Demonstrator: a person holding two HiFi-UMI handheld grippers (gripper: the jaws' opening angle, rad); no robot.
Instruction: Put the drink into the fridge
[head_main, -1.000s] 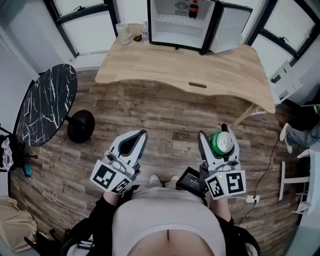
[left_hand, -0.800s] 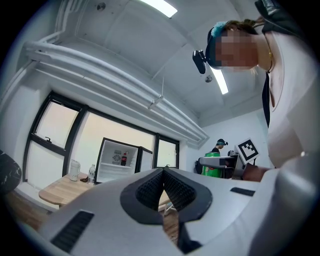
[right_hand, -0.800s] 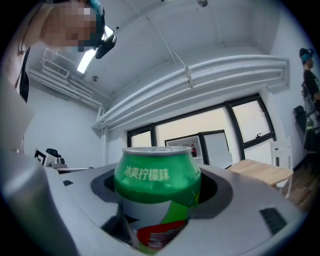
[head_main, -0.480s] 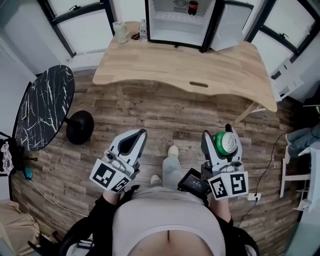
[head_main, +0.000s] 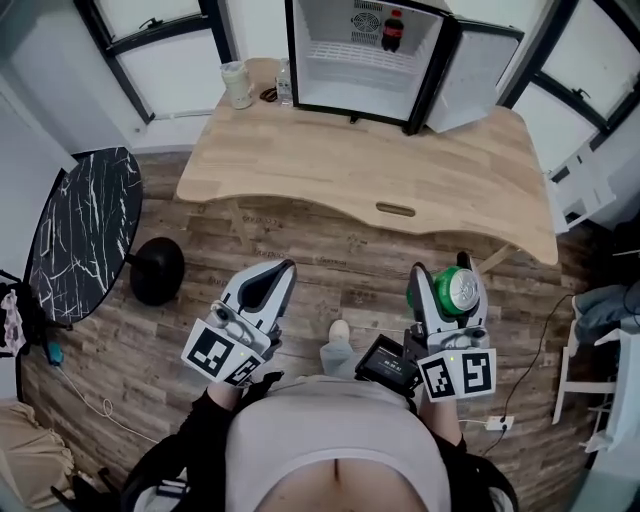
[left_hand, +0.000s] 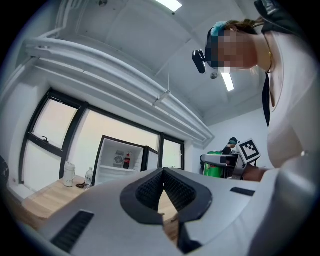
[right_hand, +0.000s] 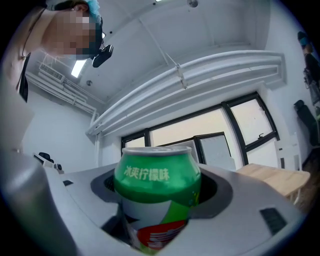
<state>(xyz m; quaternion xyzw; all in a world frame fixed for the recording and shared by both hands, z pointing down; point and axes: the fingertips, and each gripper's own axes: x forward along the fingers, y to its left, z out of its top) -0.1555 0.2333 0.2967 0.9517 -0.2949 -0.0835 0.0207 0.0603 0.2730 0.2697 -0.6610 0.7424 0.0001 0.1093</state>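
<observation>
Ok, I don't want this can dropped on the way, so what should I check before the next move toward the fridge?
1. Can held in right gripper: ok, jaws closed on its sides.
2. Left gripper free: ok, shut with nothing in it.
3. Door of the fridge open: ok.
4. Room inside: ok, one dark bottle, bare shelf beside it.
5. Fridge within reach: not ok, floor and the desk lie between.
</observation>
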